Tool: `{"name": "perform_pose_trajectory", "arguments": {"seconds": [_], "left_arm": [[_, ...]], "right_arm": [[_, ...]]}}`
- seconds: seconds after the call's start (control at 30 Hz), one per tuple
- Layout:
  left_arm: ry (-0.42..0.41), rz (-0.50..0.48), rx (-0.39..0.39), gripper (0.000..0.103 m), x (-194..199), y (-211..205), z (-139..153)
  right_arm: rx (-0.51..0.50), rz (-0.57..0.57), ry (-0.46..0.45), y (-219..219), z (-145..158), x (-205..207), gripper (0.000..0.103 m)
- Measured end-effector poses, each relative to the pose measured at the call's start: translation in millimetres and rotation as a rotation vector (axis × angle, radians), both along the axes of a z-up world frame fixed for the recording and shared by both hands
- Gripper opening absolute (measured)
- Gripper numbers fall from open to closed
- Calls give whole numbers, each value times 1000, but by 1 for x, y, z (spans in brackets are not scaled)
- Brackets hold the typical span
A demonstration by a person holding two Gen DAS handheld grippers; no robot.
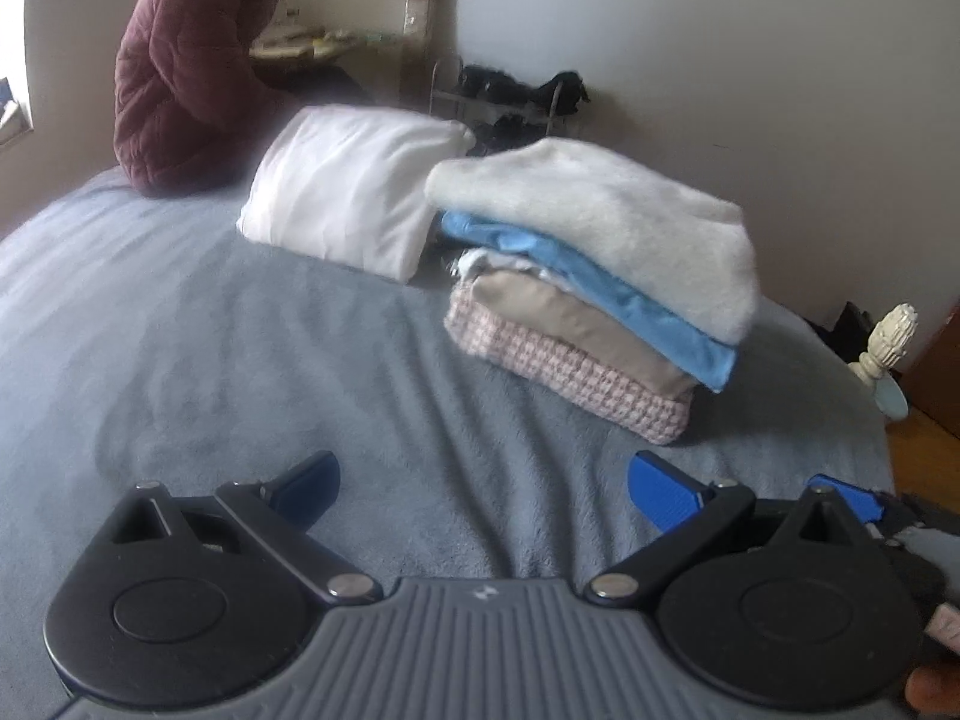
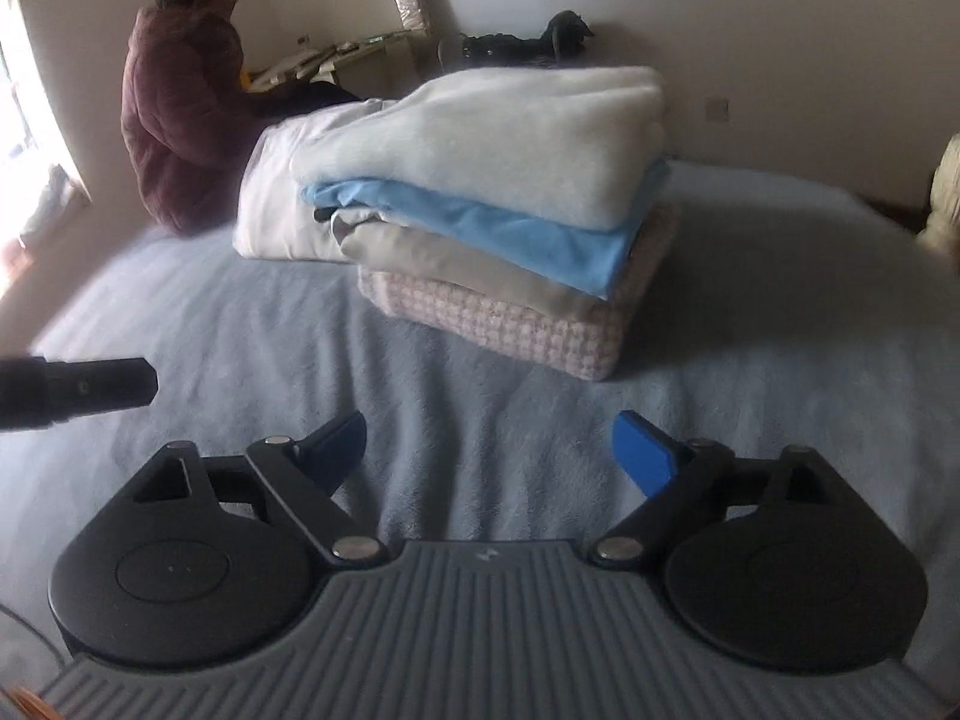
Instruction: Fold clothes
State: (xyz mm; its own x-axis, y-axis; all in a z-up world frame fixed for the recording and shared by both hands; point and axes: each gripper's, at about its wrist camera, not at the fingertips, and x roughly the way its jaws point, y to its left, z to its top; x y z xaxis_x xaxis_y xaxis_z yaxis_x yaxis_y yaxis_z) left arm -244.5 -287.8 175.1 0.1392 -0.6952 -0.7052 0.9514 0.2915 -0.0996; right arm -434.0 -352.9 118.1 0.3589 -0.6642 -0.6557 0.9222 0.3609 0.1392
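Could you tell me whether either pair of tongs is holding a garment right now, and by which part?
Nothing is held. The left tongs and the right tongs both stand open over the bare grey bedspread, short of the stack of folded clothes.

Fleecy white top; smooth blue cloth; matt plush bedcover.

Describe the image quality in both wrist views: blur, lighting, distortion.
Left wrist view: soft motion blur over the folded stack and white pillow; fisheye bends the grey blanket into a dome, corners vignetted. Right wrist view: window glare blows out the left edge, the seated person is dim and soft, the stack casts a shadow to its right.
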Motion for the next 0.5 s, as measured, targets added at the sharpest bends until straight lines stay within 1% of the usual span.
{"name": "perform_pose_trajectory", "arguments": {"seconds": [0.03,0.07,0.13,0.2,0.33,0.4,0.5], "left_arm": [[-14,-5,-9,103,-3,3,2],[-28,-11,-18,103,-7,6,4],[-41,-19,-27,103,-12,11,6],[-48,-30,-34,103,-17,15,8],[-62,-54,-45,103,-29,18,9],[-73,-70,-52,103,-37,19,8],[-77,-88,-43,103,-48,19,7]], "right_arm": [[-24,3,41,4,2,5,95],[-43,-5,54,7,5,6,97],[-79,-25,69,13,10,4,99],[-93,-52,74,14,16,1,102],[-103,-116,117,18,24,-4,102],[-100,-122,113,21,25,-9,102],[-83,-116,99,23,25,-16,102]]}}
